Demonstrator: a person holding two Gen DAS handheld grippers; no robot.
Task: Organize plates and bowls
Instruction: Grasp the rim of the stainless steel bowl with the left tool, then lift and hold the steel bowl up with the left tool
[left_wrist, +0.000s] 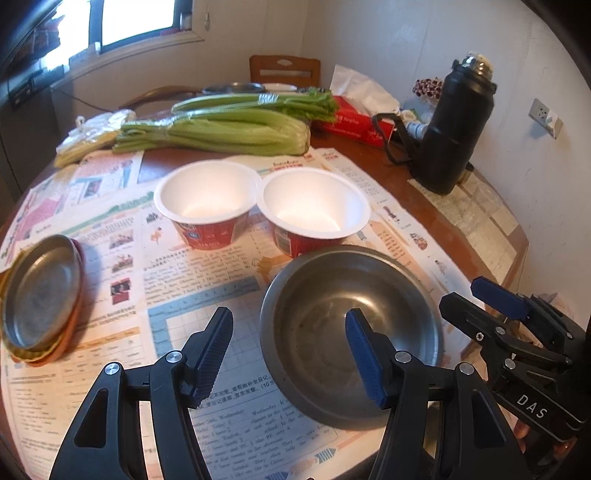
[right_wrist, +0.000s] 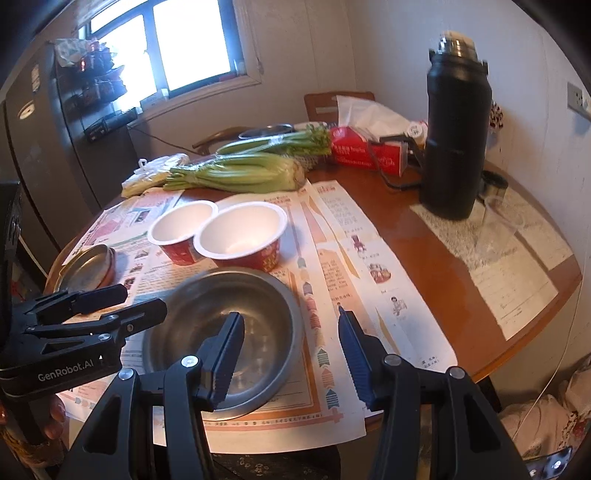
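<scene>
Sitting empty on the newspaper-covered bench (left_wrist: 413, 173), the steel bowl (left_wrist: 351, 332) is facing two empty paper bowls (left_wrist: 207, 203) behind it; left hand-held gripper (left_wrist: 288, 354) and right hand-held gripper (right_wrist: 290, 354) are gaping wide, holding nothing.

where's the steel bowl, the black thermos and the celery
steel bowl (left_wrist: 351, 332): left wrist view, on its inner bottom.
black thermos (right_wrist: 452, 147): right wrist view, mid body.
celery (left_wrist: 221, 131): left wrist view, on the stalks.

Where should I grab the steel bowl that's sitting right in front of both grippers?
Pinch the rim of the steel bowl. It sits upright and open, too wide to span, so put one finger inside and one outside the thin wall. The near edge is closest to both the left gripper and the right gripper, each open.
</scene>
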